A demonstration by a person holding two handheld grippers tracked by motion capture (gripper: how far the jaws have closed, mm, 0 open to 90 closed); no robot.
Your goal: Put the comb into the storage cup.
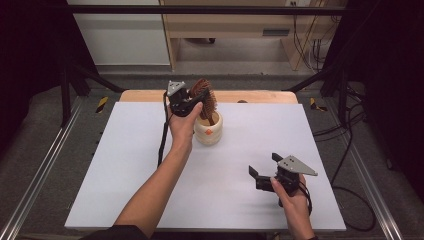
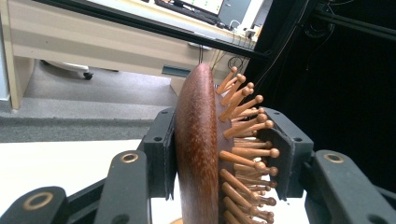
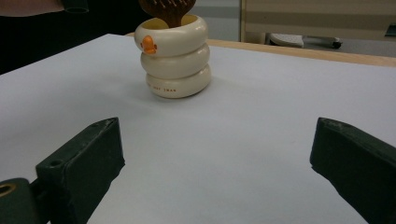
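Left gripper view shows the left tongs (image 2: 224,154) clamped across the wooden hairbrush (image 2: 198,149) head, handle down in the cream holder (image 1: 208,129); stiff, light, smooth-backed, it could slip. Right tongs (image 1: 266,168) gape wide, empty.

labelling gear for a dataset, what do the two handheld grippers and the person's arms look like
Both grippers, left gripper and right gripper, are black, with chunky flat-padded fingers and brass-coloured pivot rings. Each carries a grey three-cornered plate and trails a black cable. Forearms are bare; a dark sleeve begins near the elbow.
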